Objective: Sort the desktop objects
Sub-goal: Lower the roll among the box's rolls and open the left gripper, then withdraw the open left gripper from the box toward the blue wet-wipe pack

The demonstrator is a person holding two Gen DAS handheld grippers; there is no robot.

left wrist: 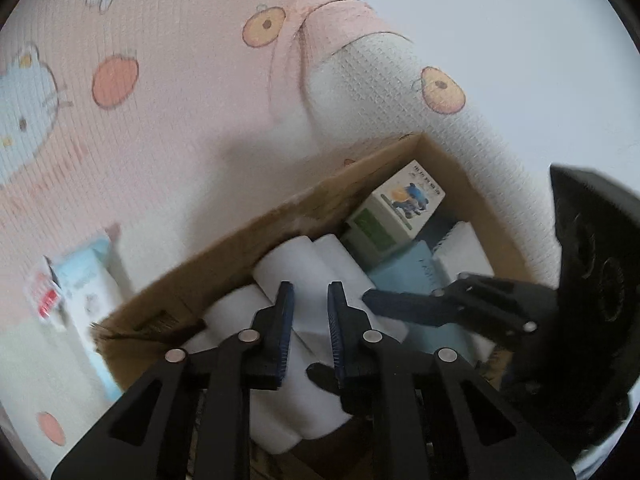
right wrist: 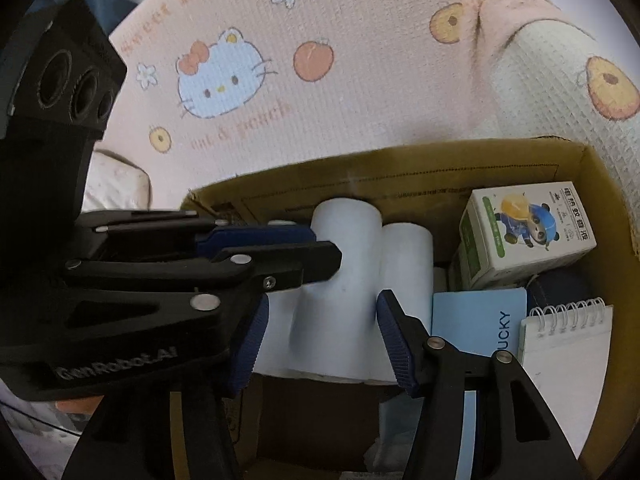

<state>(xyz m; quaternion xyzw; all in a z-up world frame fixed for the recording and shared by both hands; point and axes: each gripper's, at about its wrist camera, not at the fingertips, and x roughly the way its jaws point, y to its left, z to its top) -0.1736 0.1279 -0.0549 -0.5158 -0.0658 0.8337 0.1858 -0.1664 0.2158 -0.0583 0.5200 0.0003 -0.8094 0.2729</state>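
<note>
Only the left wrist view shows a blurred blue-and-white pack lying outside the cardboard box, on the Hello Kitty blanket. Only the right wrist view shows the spiral notepad and the blue booklet's cut-off "UCKY".

Left gripper: fingers nearly together; we cannot tell if they pinch anything. Right gripper: fingers apart, not visibly pressing the roll between them.

The box holds at least 2 white paper rolls and a panda carton.
</note>
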